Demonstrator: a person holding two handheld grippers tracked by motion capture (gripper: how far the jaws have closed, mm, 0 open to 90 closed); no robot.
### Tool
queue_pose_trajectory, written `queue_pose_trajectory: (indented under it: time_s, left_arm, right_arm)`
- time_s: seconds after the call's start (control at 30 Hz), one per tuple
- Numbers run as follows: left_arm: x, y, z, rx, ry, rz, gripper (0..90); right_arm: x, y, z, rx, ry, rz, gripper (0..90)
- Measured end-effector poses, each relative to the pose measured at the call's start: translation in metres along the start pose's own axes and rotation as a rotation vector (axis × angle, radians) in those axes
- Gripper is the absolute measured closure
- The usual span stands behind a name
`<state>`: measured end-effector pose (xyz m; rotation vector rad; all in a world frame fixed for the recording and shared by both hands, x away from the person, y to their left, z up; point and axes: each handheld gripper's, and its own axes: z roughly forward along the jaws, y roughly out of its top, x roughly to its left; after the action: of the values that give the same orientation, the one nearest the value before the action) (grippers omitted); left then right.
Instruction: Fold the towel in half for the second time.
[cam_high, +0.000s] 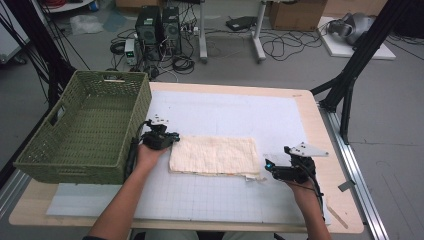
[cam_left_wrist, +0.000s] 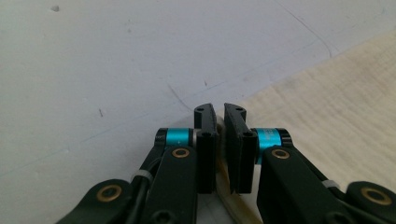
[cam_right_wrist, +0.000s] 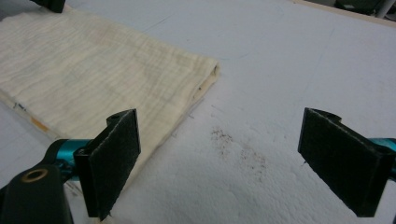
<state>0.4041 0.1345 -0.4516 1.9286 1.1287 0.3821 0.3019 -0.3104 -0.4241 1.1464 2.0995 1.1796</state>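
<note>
While my left tool (cam_left_wrist: 219, 122) pinches the left edge of the folded cream waffle-weave cloth (cam_high: 215, 156) lying mid-worktop, my right tool (cam_right_wrist: 219, 161) gapes wide just off its right end. Grasping looks half done; next, I judge, the right must close on its corner.

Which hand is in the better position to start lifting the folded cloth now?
The left. The left claw is already shut on the cloth at its left end. The right claw stands open beside the cloth's right end, with nothing between its pads.
</note>
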Motion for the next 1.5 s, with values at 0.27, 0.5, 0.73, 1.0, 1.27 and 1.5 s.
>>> queue_pose_trajectory:
  time_s: [0.27,0.5,0.73,1.0,1.27,1.5]
  left_arm:
    - [0.0,-0.001,0.0,-0.006,0.0,0.0,83.8]
    - [0.0,-0.002,0.0,-0.011,-0.006,-0.009,84.0]
    - [0.001,-0.002,-0.001,-0.012,-0.01,-0.015,83.9]
    - [0.002,-0.002,-0.001,-0.016,-0.018,-0.032,83.9]
    - [0.003,-0.003,-0.001,-0.02,-0.025,-0.04,83.8]
    - [0.003,-0.003,-0.002,-0.027,-0.026,-0.039,84.2]
  right_arm:
    - [0.008,0.019,0.027,0.072,0.057,-0.002,12.7]
    - [0.003,0.043,0.058,0.097,0.079,0.003,12.2]
    - [-0.004,0.058,0.086,0.125,0.058,0.013,28.0]
    - [-0.008,0.06,0.107,0.159,0.088,-0.002,45.1]
    - [-0.014,0.053,0.115,0.218,0.102,0.042,60.8]
    - [-0.012,0.051,0.114,0.247,0.122,0.002,83.9]
